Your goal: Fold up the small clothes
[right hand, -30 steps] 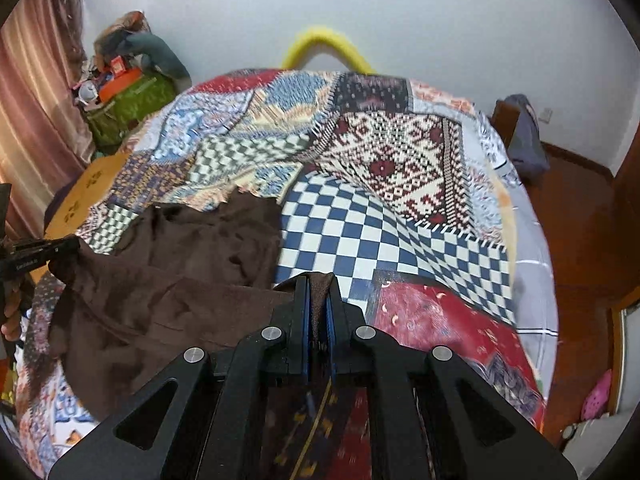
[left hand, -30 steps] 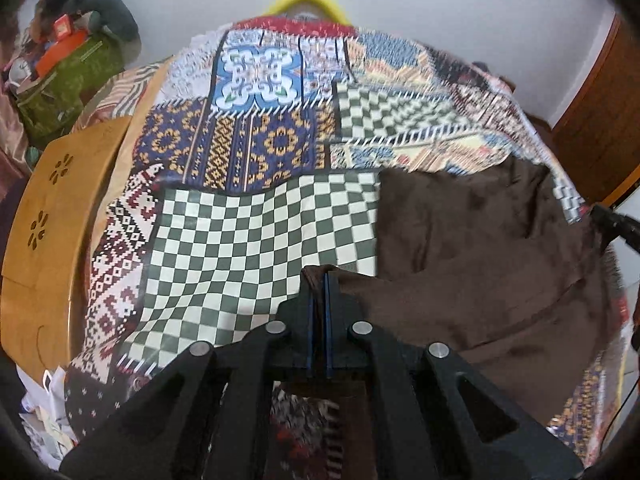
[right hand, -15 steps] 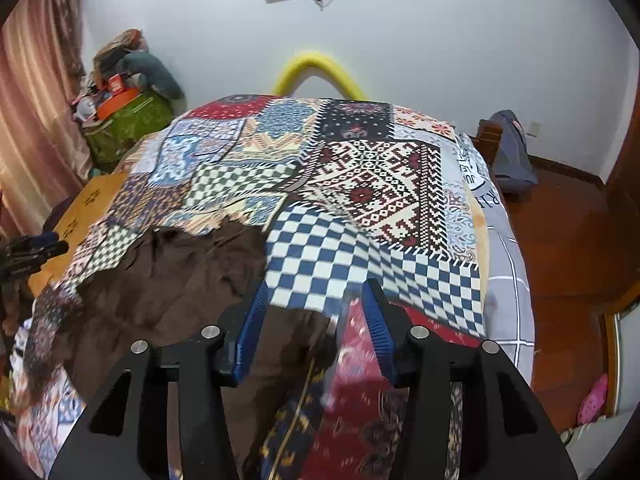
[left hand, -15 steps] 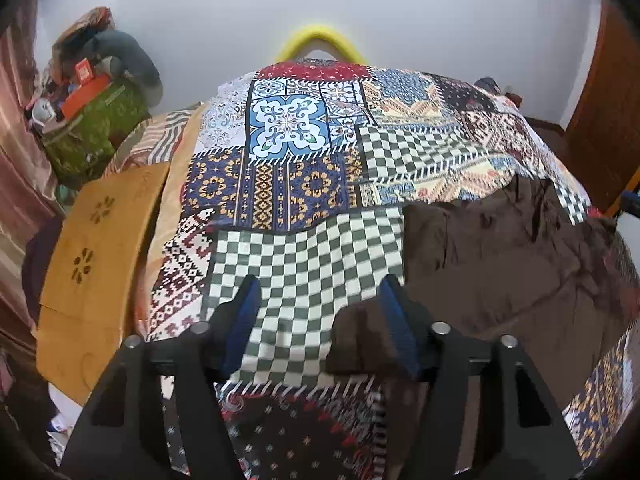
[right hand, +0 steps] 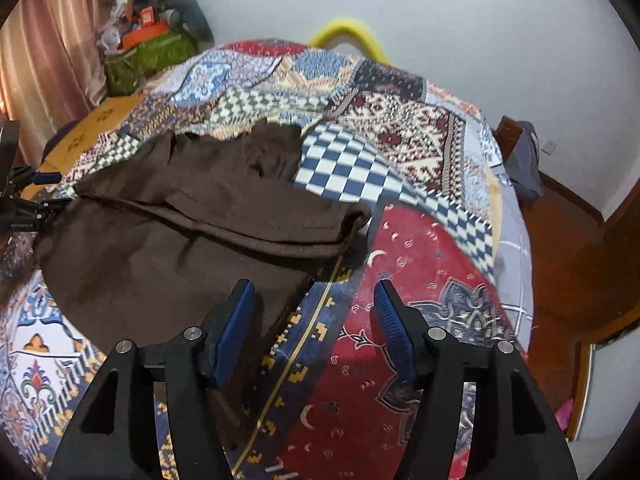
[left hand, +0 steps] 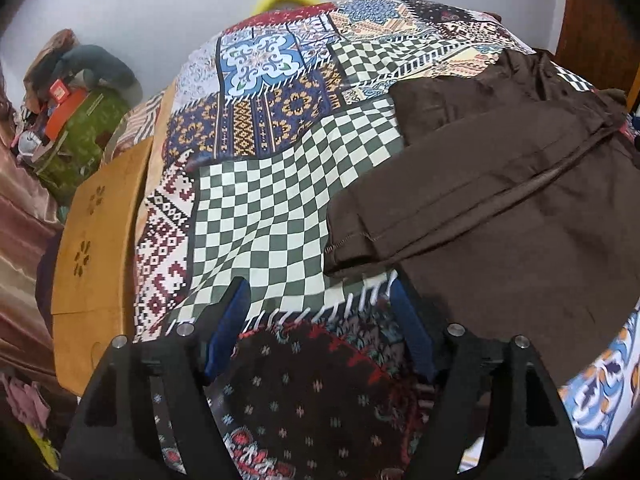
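A dark brown garment (left hand: 500, 200) lies folded over on the patchwork bedspread (left hand: 260, 200); its stitched hem edge lies on top near the front. It also shows in the right wrist view (right hand: 180, 232). My left gripper (left hand: 320, 320) is open and empty, just in front of the garment's left corner. My right gripper (right hand: 316, 320) is open and empty, over the garment's right front edge. The left gripper also shows at the left edge of the right wrist view (right hand: 36, 196).
A wooden board (left hand: 96, 248) lies along the bed's left side. A green bag with clutter (right hand: 148, 52) stands by the curtain at the back left. A yellow curved bar (right hand: 348, 32) rises behind the bed. Wooden floor (right hand: 568, 248) lies to the right.
Both grippers were shut on the garment's corners one second ago. They have opened, let the cloth drop folded onto itself, and pulled back.
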Available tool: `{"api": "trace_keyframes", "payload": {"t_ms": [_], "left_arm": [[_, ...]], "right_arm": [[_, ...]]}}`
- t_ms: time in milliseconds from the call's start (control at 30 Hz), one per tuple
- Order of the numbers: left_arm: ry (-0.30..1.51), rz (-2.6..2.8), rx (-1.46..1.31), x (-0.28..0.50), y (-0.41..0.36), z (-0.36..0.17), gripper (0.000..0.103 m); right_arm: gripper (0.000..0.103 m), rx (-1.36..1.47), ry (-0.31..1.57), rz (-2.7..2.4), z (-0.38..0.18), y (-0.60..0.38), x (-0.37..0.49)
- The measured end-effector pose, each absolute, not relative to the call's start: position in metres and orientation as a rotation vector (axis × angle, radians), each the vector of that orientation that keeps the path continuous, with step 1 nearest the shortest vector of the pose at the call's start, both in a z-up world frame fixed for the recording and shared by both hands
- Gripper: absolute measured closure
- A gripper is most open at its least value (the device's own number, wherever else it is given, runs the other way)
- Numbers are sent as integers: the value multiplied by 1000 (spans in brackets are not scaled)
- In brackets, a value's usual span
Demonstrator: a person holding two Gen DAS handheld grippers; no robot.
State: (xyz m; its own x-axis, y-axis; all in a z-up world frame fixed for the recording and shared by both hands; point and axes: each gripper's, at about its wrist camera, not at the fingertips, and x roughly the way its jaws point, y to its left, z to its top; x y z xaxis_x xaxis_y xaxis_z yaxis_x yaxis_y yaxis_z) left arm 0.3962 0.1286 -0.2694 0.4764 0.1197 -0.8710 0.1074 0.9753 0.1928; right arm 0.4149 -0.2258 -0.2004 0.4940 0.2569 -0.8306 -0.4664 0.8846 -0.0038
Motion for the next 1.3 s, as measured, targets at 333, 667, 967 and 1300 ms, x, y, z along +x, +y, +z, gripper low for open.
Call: {"api": "trace_keyframes", "payload": {"t_ms": [333,667,967,1300], "left_arm": [[1004,-49,331,416,108,-274,31],[947,-87,325,433,99,-268,63],[958,-85,248,447,98,-263,95],[1001,-111,80,473,110,-267,95]], "right_arm": [[45,-326,937,421,-212,-208,446],[40,-242,884,509,-201,-211,469],[50,-73,911,520,-207,-219,496],[92,28,914,475,-214,-225,514]]}}
